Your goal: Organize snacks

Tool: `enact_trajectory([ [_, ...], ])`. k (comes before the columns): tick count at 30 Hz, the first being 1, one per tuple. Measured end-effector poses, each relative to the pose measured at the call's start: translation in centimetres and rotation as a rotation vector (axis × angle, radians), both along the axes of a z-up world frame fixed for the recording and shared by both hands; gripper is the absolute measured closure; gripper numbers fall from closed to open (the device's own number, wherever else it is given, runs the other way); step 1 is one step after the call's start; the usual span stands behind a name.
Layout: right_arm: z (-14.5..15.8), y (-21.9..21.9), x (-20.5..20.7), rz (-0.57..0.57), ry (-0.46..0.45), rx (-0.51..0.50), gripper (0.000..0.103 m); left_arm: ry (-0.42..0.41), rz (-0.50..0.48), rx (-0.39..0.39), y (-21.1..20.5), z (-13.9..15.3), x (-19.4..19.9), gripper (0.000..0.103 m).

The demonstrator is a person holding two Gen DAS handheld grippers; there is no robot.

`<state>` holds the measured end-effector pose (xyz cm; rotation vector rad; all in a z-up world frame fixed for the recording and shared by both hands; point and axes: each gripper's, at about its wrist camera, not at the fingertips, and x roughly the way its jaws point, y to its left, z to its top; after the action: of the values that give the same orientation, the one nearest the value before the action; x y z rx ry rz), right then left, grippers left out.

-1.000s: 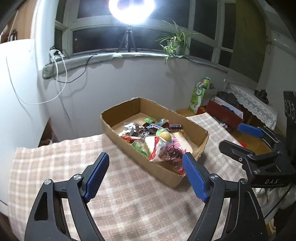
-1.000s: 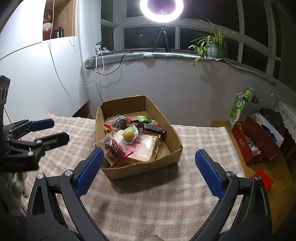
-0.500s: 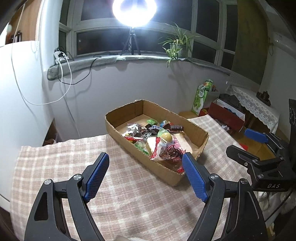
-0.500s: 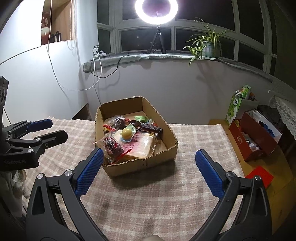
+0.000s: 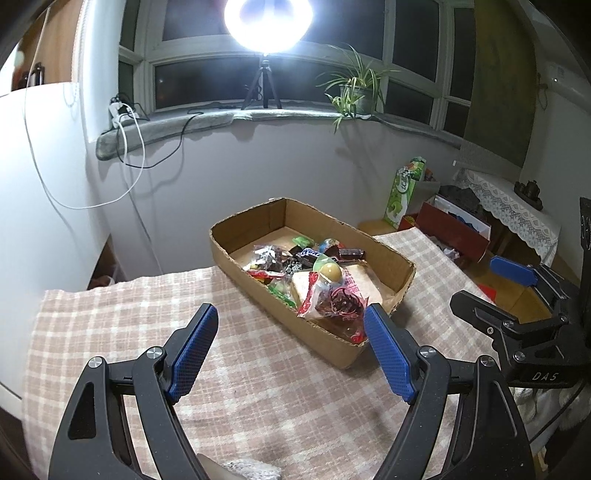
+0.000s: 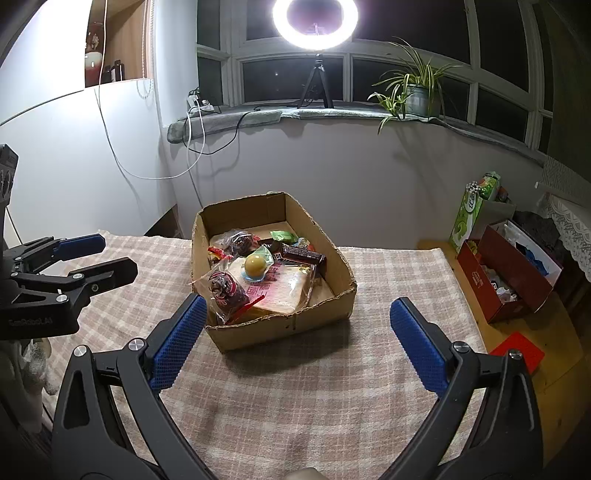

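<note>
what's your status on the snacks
Left tool and right tool open, empty, short of the cardboard box. Snacks all inside it. Checked cloth in front bare.

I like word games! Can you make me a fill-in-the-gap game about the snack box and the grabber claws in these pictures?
1. All the snacks lie inside a brown ____ box.
2. The box sits on a ____ cloth in pink and cream.
3. The yellow ball rests on top of the other snacks, and the left gripper and right gripper both have their blue pads ____ apart, holding nothing.
4. Behind the table, a glowing ____ light stands on a tripod.

Missing words: cardboard; checked; wide; ring
</note>
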<state>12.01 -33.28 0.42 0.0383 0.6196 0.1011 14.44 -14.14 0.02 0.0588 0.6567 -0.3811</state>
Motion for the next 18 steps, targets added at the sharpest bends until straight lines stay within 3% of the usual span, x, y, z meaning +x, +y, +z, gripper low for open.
enact_trajectory([
  [18, -0.39, -0.59, 0.19, -0.004, 0.011, 0.003, 0.002, 0.002, -0.003, 0.001, 0.04, -0.31, 0.04, 0.022],
])
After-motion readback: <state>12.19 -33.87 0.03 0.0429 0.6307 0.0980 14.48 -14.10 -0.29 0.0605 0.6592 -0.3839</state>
